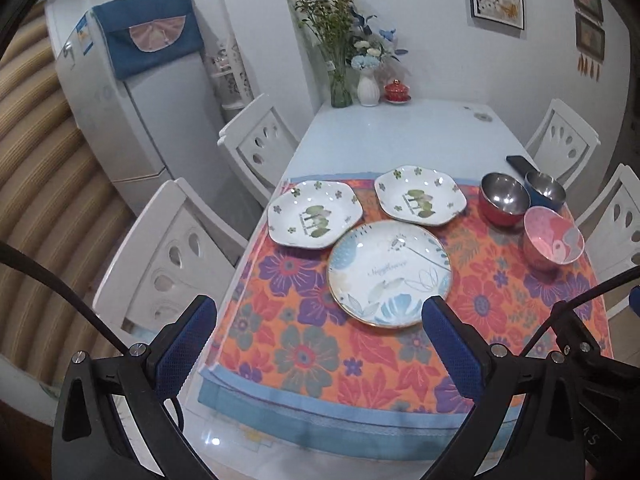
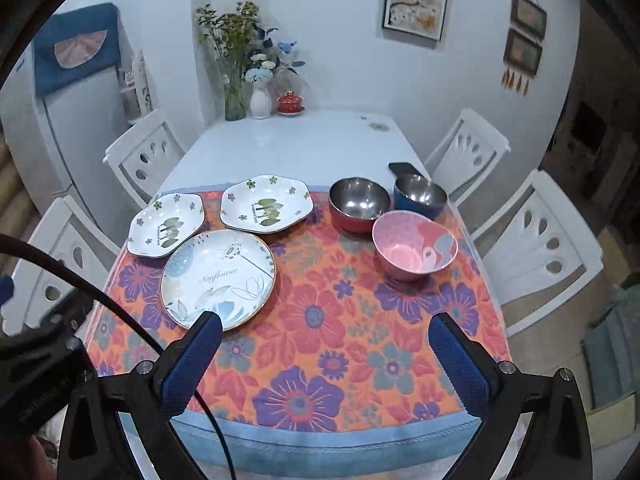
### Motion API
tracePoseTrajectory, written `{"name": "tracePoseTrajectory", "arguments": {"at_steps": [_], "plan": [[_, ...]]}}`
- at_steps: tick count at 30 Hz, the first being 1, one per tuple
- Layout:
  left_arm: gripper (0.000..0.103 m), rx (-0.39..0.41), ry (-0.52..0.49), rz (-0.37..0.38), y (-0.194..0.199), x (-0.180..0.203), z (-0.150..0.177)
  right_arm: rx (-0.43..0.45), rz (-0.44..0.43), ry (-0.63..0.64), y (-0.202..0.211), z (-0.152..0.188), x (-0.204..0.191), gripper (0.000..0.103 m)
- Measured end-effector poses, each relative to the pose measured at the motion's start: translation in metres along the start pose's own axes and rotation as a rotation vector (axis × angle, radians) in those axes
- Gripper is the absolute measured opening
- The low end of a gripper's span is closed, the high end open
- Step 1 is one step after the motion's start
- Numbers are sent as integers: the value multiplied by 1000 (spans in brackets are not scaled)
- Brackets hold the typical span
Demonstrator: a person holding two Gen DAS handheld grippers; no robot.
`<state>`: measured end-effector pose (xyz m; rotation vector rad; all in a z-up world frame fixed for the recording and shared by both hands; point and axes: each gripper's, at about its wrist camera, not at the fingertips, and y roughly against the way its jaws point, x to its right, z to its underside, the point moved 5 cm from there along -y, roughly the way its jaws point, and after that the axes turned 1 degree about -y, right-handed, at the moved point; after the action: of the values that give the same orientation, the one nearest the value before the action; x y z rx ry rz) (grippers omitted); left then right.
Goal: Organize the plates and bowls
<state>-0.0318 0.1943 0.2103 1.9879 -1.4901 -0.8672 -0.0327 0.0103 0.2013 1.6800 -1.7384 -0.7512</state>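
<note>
On the flowered cloth (image 1: 320,344) (image 2: 320,320) lie a round "Sunflower" plate (image 1: 390,272) (image 2: 218,276) and two white scalloped plates with green prints, one at the left (image 1: 314,214) (image 2: 166,224) and one at the right (image 1: 420,196) (image 2: 266,204). A red steel-lined bowl (image 1: 505,200) (image 2: 359,204), a blue steel-lined bowl (image 1: 545,190) (image 2: 420,196) and a pink bowl (image 1: 553,238) (image 2: 414,246) stand at the right. My left gripper (image 1: 320,320) is open and empty above the cloth's near left part. My right gripper (image 2: 324,340) is open and empty above the cloth's near middle.
A black phone (image 1: 522,162) (image 2: 404,169) lies behind the bowls. Vases with flowers (image 1: 340,88) (image 2: 260,100) and a red lidded cup (image 1: 397,91) (image 2: 291,103) stand at the table's far end. White chairs (image 1: 176,256) (image 2: 540,248) flank the table. A fridge (image 1: 120,120) is at the left.
</note>
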Motion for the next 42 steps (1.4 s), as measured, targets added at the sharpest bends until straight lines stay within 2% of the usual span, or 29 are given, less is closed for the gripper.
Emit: {"name": "tracePoseTrajectory", "arguments": {"at_steps": [5,9,13,20,24,32,36,42], "plan": [[102,23,23,40,-7,-13,-8,67,15,-25,6,-14,-16,103],[102,36,14,58,-14,-20,-14,87,16,-48,7,-17,-25,103],[102,38,4,79,-21,-23,-19,98,54,-49,3,-17,-33,103],[102,8,-16,112,-44,-23,-21,74,86,-70,-9,-15,-37,103],[102,-18,-17,140,-58,-20,-24,99,119,-87,-11,-19,-33,103],[102,-35,-36,140,-78,-20,-30,62,146,-80,-28,-24,-35,103],[102,-77,-12,138,-93,-27,-28,42,147,-88,-39,-23,-36,103],[102,-90,21,116,-107,-38,-31,0,159,-75,-55,-21,-38,103]]}}
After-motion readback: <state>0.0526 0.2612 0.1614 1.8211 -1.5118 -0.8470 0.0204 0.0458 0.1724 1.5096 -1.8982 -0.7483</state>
